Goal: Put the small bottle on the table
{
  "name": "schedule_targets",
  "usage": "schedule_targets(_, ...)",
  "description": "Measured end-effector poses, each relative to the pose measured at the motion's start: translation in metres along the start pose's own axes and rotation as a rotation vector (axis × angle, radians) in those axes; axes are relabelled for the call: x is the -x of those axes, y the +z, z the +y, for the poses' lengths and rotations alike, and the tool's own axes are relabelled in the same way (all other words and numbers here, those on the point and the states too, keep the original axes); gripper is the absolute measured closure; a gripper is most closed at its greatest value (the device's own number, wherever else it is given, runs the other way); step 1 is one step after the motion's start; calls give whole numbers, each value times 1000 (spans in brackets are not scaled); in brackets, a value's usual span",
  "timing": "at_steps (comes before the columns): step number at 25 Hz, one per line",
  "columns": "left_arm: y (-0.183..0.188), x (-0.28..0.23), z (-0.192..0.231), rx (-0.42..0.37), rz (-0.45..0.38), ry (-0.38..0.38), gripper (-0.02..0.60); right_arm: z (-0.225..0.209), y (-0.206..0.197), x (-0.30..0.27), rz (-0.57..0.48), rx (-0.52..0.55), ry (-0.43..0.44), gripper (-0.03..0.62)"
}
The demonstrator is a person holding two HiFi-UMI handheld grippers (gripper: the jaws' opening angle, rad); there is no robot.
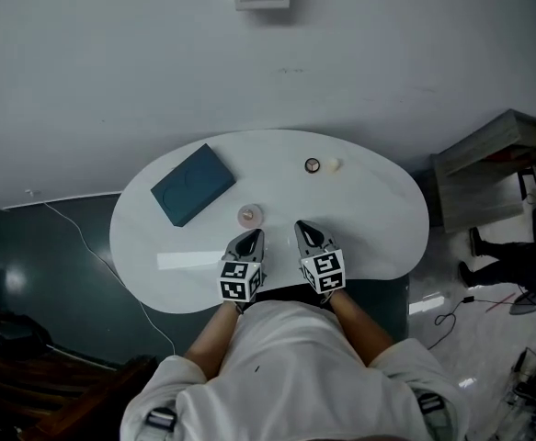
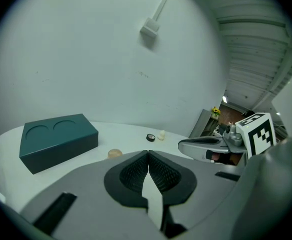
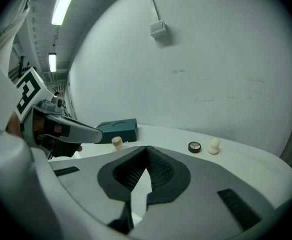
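Note:
The small bottle, clear with a pale cap, stands upright on the white oval table, just beyond my two grippers. It also shows low in the left gripper view as the bottle, and in the right gripper view as the bottle. My left gripper is shut with nothing between its jaws, just short of the bottle. My right gripper is shut and empty too, to the bottle's right. Both hover near the table's front edge.
A dark teal box with two round hollows lies on the table's left. A small round compact and a little cream-coloured piece sit at the back. A grey cabinet stands to the right; a cable runs on the floor.

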State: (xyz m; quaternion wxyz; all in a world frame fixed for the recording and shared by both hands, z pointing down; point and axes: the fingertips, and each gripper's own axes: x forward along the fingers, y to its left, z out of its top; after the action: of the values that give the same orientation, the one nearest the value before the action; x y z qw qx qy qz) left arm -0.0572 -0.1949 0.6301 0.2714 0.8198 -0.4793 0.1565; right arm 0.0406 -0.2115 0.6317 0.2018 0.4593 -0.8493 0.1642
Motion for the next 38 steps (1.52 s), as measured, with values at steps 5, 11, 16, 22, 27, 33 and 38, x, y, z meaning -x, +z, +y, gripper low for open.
schedule_targets(5,45,9,-7,-8,-105,10,561,-2,46,7,-83,16,4,597)
schedule_targets(11,115,34,-15,-65,-267,27,561,1,110,24,-205,64,10,596)
schedule_targets(16,157,57,-22,-122,-367,55,561,0,149,43,-295,96,-3,595)
schedule_targets(22,184,79,-27,-167,-429,77,561,3,179,62,-365,112,-3,597)
schedule_targets(27,185,78,-29,-175,-433,78,561,1,185,66,-377,135,-16,595)
schedule_targets(33,187,80,-32,-183,-444,75,561,0,186,67,-374,139,-19,595)
schedule_targets(38,188,79,-34,-191,-449,75,561,0,185,66,-369,143,-12,595)
